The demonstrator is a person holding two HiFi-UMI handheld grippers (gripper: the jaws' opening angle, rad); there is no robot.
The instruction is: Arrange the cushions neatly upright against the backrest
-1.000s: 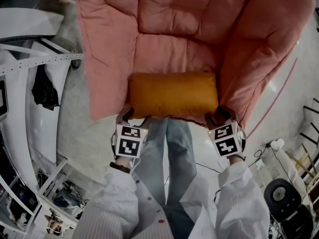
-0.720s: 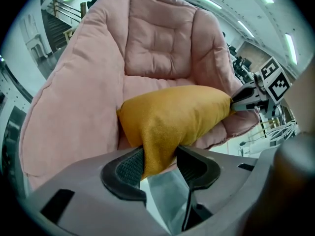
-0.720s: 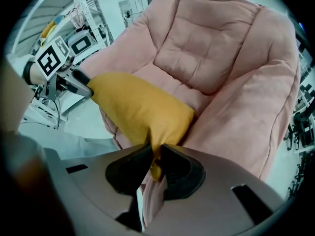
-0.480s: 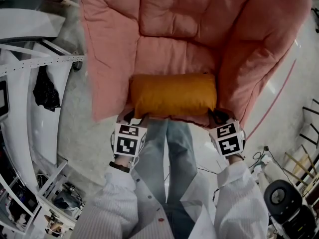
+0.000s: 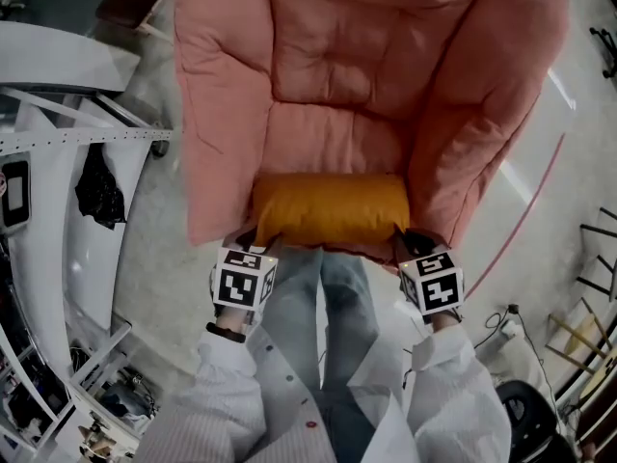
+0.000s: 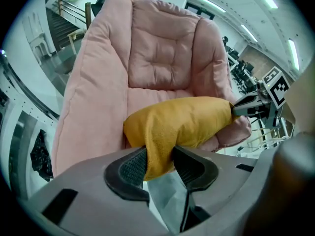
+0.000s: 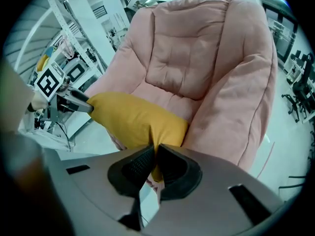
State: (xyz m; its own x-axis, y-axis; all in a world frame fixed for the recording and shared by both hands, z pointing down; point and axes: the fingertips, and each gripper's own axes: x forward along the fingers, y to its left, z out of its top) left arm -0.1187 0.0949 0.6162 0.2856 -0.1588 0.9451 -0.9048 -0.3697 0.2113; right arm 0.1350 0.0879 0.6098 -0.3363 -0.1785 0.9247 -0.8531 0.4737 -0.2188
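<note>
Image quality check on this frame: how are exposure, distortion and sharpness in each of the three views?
Head view: dim overall, yet the orange cushion and pink armchair are sharp. Left gripper view: bright, strong fisheye inside a black circular border, ceiling light strips blown out, lower right foreground blurred. Right gripper view: same fisheye, even light, left edge blurred.

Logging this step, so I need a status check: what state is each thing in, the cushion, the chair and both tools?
chair: standing upright.
cushion: lying across the chair's front edge, pinched at both ends, away from the backrest.
left tool: jaws closing, pads on the cushion's corner.
right tool: jaws closing, pads on the cushion's other corner.
</note>
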